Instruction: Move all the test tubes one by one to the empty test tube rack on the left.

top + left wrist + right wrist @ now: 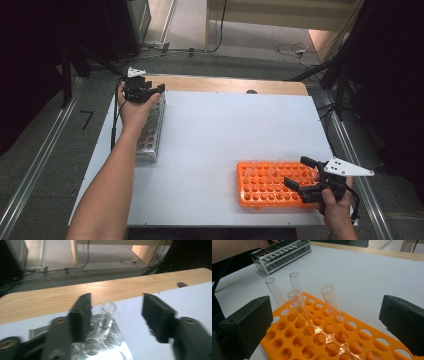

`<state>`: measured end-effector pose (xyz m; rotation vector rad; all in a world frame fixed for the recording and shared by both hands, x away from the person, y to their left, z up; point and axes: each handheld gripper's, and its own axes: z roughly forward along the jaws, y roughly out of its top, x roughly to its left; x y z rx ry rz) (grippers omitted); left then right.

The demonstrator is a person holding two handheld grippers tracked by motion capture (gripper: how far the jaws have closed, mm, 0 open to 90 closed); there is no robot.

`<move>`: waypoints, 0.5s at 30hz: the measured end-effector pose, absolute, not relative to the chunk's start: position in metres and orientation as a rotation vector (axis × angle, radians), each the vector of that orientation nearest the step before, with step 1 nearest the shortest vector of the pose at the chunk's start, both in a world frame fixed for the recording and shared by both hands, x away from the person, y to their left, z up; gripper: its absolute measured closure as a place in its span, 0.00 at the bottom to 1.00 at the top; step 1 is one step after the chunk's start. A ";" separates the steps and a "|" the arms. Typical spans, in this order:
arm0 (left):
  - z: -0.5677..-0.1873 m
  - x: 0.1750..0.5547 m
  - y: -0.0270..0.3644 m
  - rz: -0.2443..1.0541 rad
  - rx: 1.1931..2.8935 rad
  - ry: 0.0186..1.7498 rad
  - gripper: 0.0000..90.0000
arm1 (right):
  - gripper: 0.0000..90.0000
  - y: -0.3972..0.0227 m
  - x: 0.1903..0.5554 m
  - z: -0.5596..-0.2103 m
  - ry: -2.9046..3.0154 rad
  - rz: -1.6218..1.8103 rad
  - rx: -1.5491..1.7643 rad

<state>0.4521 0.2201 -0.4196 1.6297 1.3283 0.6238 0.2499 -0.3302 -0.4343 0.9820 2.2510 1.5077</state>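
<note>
Left gripper (161,90): held over the far end of the metal rack (151,131) at the table's left edge, jaws apart and clear of the glass.
Tube at the left: a clear glass tube (107,315) stands in a hole at the end of the metal rack, between the left jaws, closer to one jaw than the other; neither pad presses on it in the left gripper view, though blur makes the near side hard to judge.
Right gripper (298,175): poised over the right end of the orange rack (260,187), jaws spread wide with nothing between them.
Orange rack: sits on the near right part of the white table (225,130), well apart from the metal rack.
Tubes in the orange rack: four clear tubes (331,303) stand tilted in its holes, in a loose cluster ahead of the right jaws in the right gripper view.
Table: a white top with a wooden strip (75,295) along its far edge, just beyond the metal rack.
Hands: one hand (135,111) grips the left tool, the other hand (336,210) the right.
</note>
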 end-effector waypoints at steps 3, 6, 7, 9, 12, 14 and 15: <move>-0.417 0.446 0.218 0.605 1.622 1.301 0.29 | 0.00 -0.329 0.251 -0.435 2.256 1.503 0.979; -0.415 0.438 0.216 0.590 1.618 1.298 0.19 | 0.00 -0.327 0.251 -0.435 2.263 1.497 0.975; -0.414 0.436 0.216 0.584 1.622 1.294 0.16 | 0.00 -0.326 0.251 -0.435 2.267 1.495 0.971; -0.413 0.429 0.215 0.566 1.621 1.284 0.11 | 0.00 -0.325 0.251 -0.435 2.273 1.496 0.969; -0.411 0.419 0.215 0.557 1.611 1.267 0.06 | 0.00 -0.324 0.251 -0.435 2.277 1.496 0.967; -0.410 0.411 0.215 0.557 1.606 1.261 0.03 | 0.00 -0.323 0.252 -0.436 2.279 1.491 0.966; -0.410 0.408 0.215 0.549 1.602 1.251 0.03 | 0.00 -0.323 0.252 -0.436 2.278 1.495 0.964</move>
